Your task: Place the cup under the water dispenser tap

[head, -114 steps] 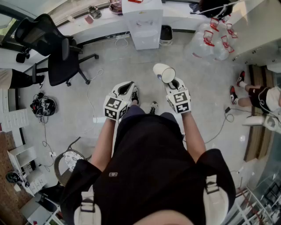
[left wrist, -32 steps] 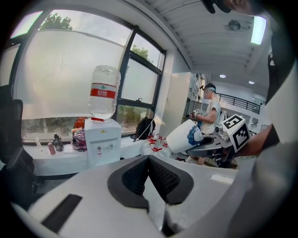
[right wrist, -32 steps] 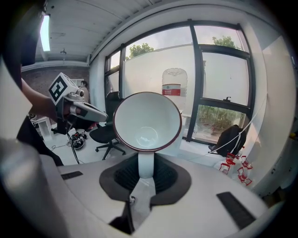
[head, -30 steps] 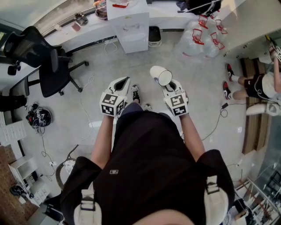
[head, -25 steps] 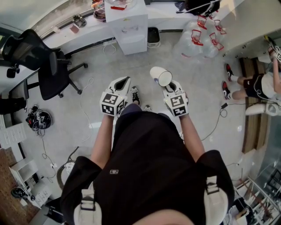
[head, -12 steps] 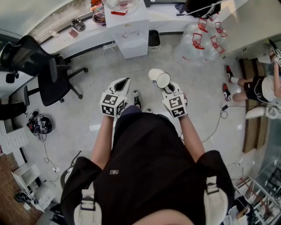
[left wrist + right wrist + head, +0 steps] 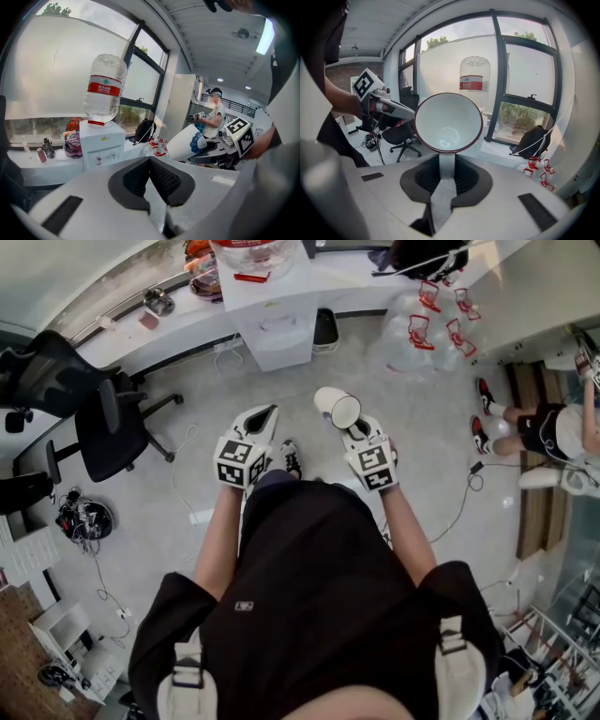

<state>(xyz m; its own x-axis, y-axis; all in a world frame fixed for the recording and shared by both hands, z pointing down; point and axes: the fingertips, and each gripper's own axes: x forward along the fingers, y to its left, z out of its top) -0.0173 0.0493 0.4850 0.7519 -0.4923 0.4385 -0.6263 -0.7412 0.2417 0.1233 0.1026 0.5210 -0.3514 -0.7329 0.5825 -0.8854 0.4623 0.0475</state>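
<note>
Cup (image 7: 449, 123) hangs in the air, clenched in the right gripper (image 7: 446, 165) by what looks like its handle, with its empty mouth tipped back toward the camera. The left gripper (image 7: 151, 174) is closed on nothing and rides just beside it. Across the bare floor (image 7: 412, 418) the water dispenser (image 7: 277, 320) stands by the counter (image 7: 178, 317) with a bottle (image 7: 105, 86) on top, well apart from the cup. The carry looks about midway. To finish well, hold the pinch firm, turn the cup upright before it nears the taps, come in low and straight, and centre it beneath one tap.
</note>
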